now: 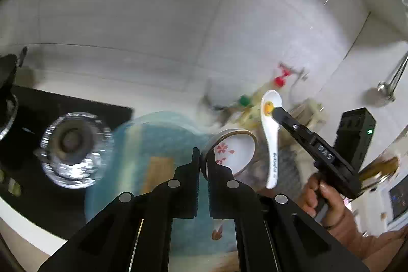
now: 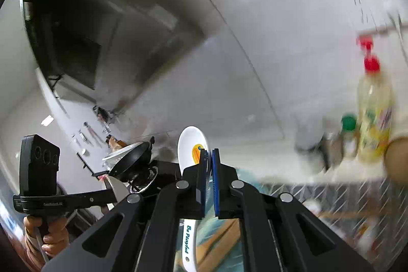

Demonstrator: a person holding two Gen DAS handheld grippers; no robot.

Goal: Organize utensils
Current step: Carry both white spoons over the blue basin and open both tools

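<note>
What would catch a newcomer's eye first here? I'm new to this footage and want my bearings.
First the white spoon with a yellow mark in its bowl, clamped upright in the right gripper, raised above the counter. Next the left gripper pinching the rim of a bowl with pink flowers, over a blue mat. At far left sits the black stove.

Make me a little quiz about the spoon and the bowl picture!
1. True or false: the right gripper holds a white spoon.
2. What does the left gripper pinch: A) bowl rim, B) a fork, C) a bottle?
3. Fill in: the cap on the tall yellow bottle is ____.

Key: 1 true; 2 A; 3 red.
</note>
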